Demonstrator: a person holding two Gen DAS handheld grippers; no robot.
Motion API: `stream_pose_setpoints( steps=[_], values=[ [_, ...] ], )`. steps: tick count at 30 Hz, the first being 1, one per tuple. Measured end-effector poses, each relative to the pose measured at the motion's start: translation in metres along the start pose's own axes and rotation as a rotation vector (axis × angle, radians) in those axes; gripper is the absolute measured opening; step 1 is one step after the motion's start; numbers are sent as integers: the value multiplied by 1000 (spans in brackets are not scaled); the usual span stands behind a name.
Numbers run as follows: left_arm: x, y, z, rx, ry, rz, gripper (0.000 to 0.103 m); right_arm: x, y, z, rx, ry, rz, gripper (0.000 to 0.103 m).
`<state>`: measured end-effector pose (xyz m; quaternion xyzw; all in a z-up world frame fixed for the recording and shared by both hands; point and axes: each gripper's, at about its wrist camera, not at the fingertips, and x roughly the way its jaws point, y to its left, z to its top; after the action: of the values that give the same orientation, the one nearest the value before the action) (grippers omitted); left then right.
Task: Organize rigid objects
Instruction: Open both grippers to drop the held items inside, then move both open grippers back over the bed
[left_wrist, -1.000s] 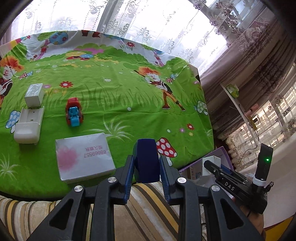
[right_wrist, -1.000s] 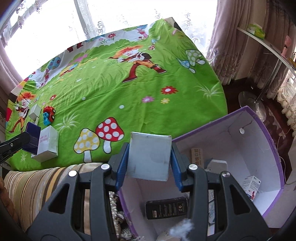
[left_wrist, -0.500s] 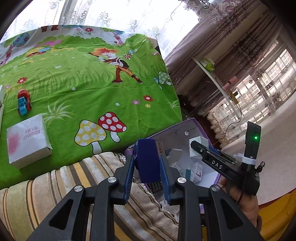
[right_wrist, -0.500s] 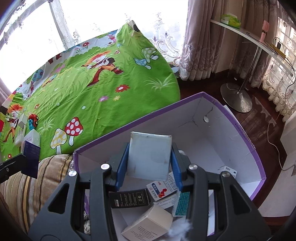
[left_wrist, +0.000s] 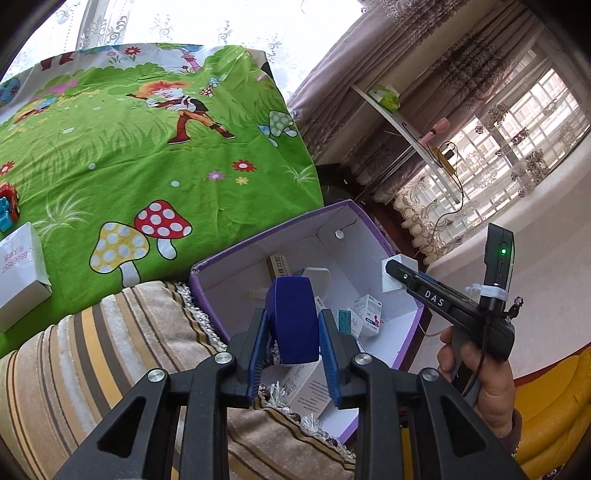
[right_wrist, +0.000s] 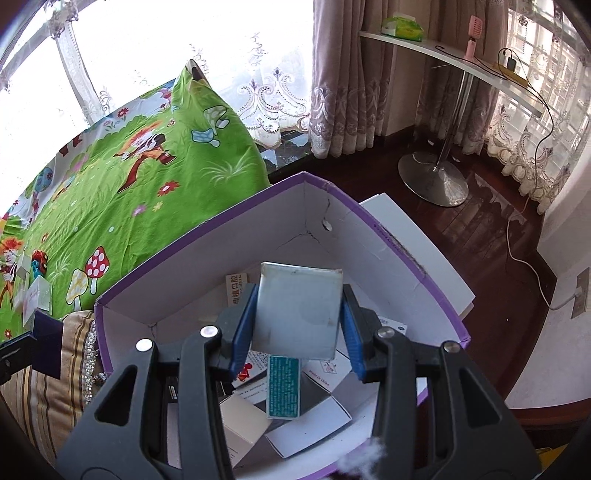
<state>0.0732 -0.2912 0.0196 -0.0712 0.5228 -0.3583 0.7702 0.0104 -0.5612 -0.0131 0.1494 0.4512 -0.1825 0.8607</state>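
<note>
Your left tongs (left_wrist: 291, 334) are clamped on a dark blue rectangular box (left_wrist: 293, 319), both blue pads pressed against its sides, and you hold it above the near edge of the open purple-rimmed cardboard box with white walls (left_wrist: 236, 275). That cardboard box sits beside the table draped in a green cartoon cloth with mushrooms (left_wrist: 147, 155), just past a striped beige cushion (left_wrist: 110, 354).

Your right tongs (right_wrist: 299, 325) have a flat pale grey-blue box (right_wrist: 297, 314) between their pads. The jaws have just been opening, and a thin gap shows along the box's right side, so the pads no longer press it; it tilts slightly inside the purple-rimmed box (right_wrist: 388, 236), over the small cartons already lying there, among them a teal-labelled packet (right_wrist: 282, 387) and a white carton (right_wrist: 243, 421).

In the left wrist view your right hand (left_wrist: 480, 373) grips the black handle of the right tool at the far right.

On the green cloth, a white box with pink print (left_wrist: 20, 273) and a red and blue toy car (left_wrist: 8, 205) lie at the left edge.
</note>
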Motion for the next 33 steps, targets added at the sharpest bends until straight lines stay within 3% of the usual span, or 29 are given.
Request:
stream_pose_setpoints(
  steps=[3, 6, 21, 33],
  values=[
    [3, -4, -1, 13, 17, -16, 36, -3, -7, 1, 27, -9, -3, 72],
    [2, -2, -2, -1, 10, -23, 47, -5, -8, 2, 33, -15, 0, 77],
    [-20, 16, -5, -39, -40, -36, 48, -16, 30, 1, -52, -11, 46, 77],
    [-66, 78, -6, -149, -145, 56, 48, -26, 84, -3, -175, -2, 87, 78]
  ],
)
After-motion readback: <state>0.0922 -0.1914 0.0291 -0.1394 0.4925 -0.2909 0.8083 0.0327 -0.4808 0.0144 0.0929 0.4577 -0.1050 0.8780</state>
